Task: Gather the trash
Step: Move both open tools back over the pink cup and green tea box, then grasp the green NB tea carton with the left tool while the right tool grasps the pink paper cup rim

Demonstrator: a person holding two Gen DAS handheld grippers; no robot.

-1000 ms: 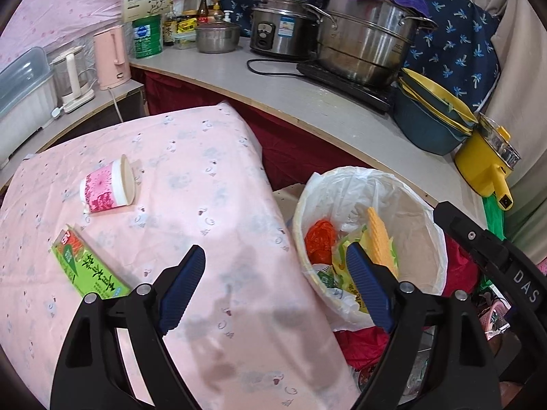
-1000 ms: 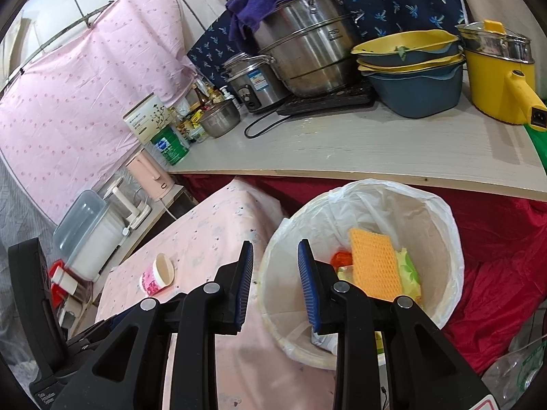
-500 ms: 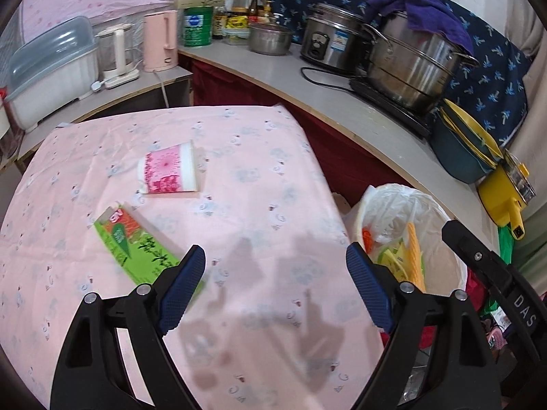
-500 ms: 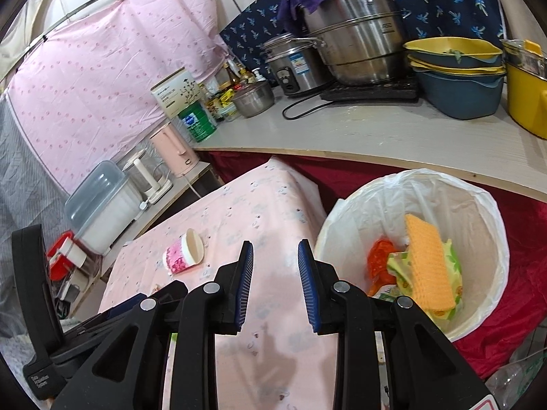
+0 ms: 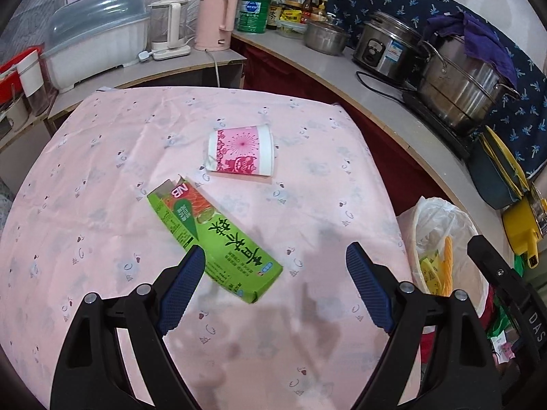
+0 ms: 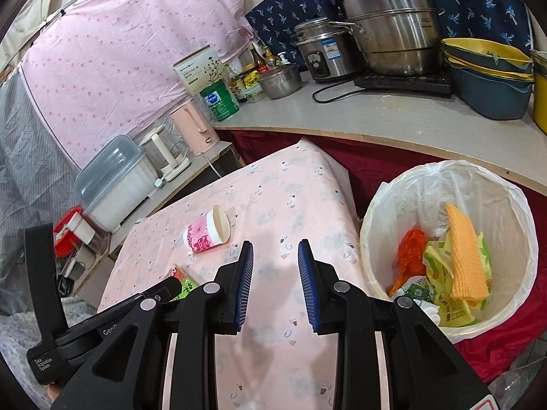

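A flattened green carton [image 5: 215, 239] lies on the pink tablecloth [image 5: 102, 177], its near end between the blue pads of my left gripper [image 5: 275, 266], which hangs open above the cloth. A pink-and-white paper cup [image 5: 241, 152] lies on its side just beyond the carton. In the right wrist view the cup [image 6: 207, 232] sits ahead and left of my right gripper [image 6: 275, 266], whose jaws stand narrowly apart with nothing between them. The carton [image 6: 181, 282] peeks out behind the left gripper's body. A white-lined trash bin [image 6: 451, 249] beside the table holds wrappers and an orange cloth.
The bin [image 5: 441, 239] stands off the table's right edge. A curved counter [image 5: 359, 78] behind carries pots [image 5: 458, 92], a rice cooker [image 5: 386, 48], a pink kettle [image 5: 217, 22], stacked bowls [image 6: 489, 78] and a covered dish rack [image 5: 99, 54]. Red cloth hangs below the counter.
My left gripper swung left from over the bin to over the table, so the carton and cup now sit ahead of it. The right gripper also shifted left, off the bin.
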